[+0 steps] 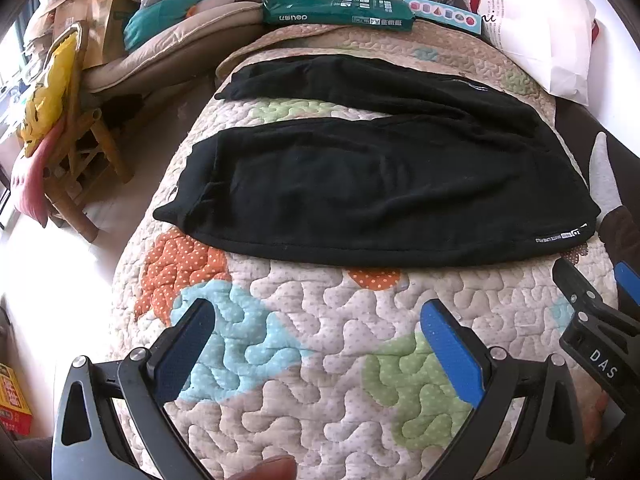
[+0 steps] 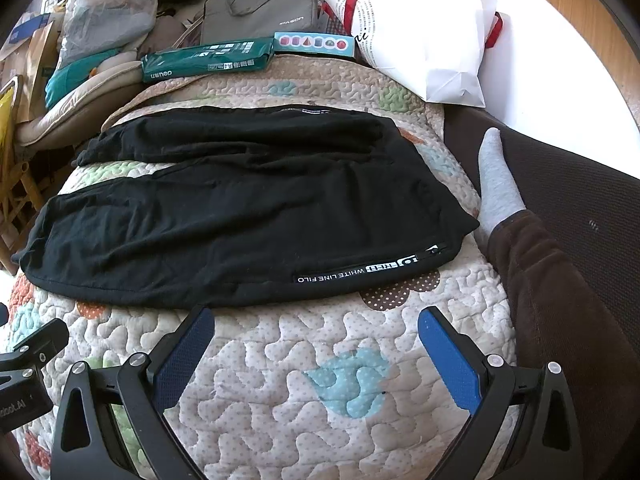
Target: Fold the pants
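While the pants (image 1: 372, 184) lie flat and unfolded on the quilt (image 1: 320, 360), we hold both tools short of their near hem, over bare quilting. Their long axis runs across our line of sight: the waistband with its white lettering sits to our right, and the two legs taper away to our left, parted by a wedge of quilt. We see the left gripper (image 1: 320, 344) with its blue pads spread wide and empty, facing the near leg's mid-length. We see the right gripper (image 2: 316, 344) likewise spread and empty, just short of the hem by the lettered waistband corner, which makes it, in our judgement, the nearer tool.
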`<state>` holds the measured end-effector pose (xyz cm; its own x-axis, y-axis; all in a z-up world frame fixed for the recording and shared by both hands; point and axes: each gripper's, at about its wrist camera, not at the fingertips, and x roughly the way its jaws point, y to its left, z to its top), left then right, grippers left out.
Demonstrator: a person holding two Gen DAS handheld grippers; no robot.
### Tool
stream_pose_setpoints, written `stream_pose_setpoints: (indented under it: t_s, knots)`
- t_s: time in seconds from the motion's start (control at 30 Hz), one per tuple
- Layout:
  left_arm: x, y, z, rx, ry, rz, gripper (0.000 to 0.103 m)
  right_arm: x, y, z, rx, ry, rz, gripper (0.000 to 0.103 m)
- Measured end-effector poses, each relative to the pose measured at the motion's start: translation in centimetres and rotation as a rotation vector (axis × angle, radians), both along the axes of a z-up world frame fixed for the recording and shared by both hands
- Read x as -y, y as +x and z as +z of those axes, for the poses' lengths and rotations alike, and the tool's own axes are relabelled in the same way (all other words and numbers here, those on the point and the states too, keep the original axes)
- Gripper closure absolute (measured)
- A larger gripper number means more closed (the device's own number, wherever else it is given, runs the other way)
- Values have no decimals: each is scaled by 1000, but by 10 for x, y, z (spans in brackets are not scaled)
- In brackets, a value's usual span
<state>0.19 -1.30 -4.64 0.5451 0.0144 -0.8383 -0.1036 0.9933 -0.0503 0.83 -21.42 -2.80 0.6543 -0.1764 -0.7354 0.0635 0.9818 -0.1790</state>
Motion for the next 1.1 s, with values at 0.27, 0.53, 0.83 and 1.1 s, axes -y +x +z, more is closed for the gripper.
stream_pose_setpoints:
  t_s: [0.27,0.53,0.83,1.1]
  knots:
    - [3,1,-6,-10,27,5,0,-1,1,-1,-8,2,1,0]
    - [8,2,-15,-29,49,0,0,-1,1,-2,-10,3,2,0]
    - [7,1,-15,-30,44,8,0,-1,1,-3,-12,3,3,0]
    - [3,4,-20,-51,38,15,0,-3,1,-4,-21,1,6,0]
